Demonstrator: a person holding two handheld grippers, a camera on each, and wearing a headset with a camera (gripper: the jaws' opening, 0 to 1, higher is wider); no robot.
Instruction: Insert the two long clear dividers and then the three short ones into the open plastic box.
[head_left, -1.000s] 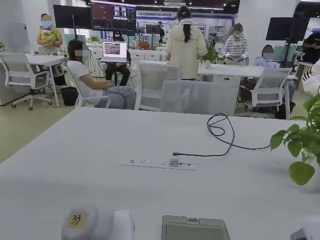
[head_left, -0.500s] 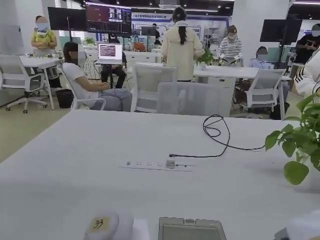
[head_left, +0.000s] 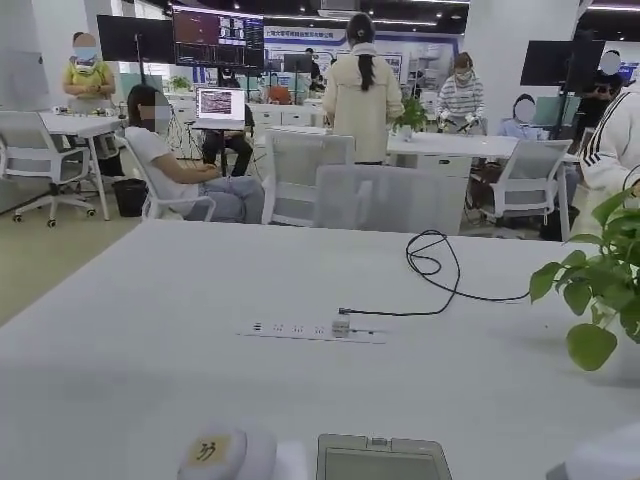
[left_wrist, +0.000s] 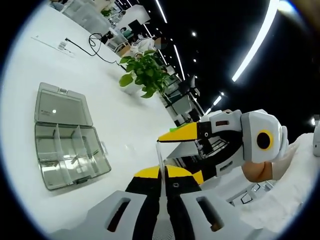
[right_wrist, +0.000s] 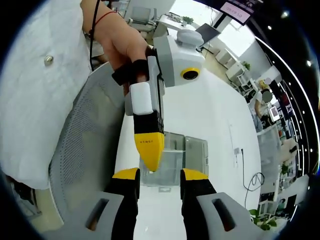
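**While box lies open on bench, L gripper has one clear divider pinched**

Since both gripper views look along their own jaws, they give most of the detail. The left gripper has its yellow-tipped jaws clenched on a thin clear divider. The divider is seen edge-on in the left gripper view, standing up from betw. the tips as a pale line. Whether it's a long or a short one, can't tell.

The right gripper is released, w/ its jaws well apart. In the right gripper view the left gripper's yellow tip points down into the gap betw. them. In the left gripper view the right gripper comes in from the right, its upper tip just at the top of the divider's edge. A hand grips the left gripper's body.

The plastic box sits on the white worktop, apart from both grippers and lower down.
- Material: smoky-clear plastic, rectangular w/ rounded corners.
- Lid: swung fully back and lying flat, hinged to the base.
- Base: looks split by several clear partitions running both ways. Exact count not readable.

In the head view the lid's far edge w/ small latch tabs pokes in at the bottom, next to the white top of a gripper (side unclear).

Beyond the box are a potted plant, a looped black cable and a white power strip. A grey mesh chair back is near the person.
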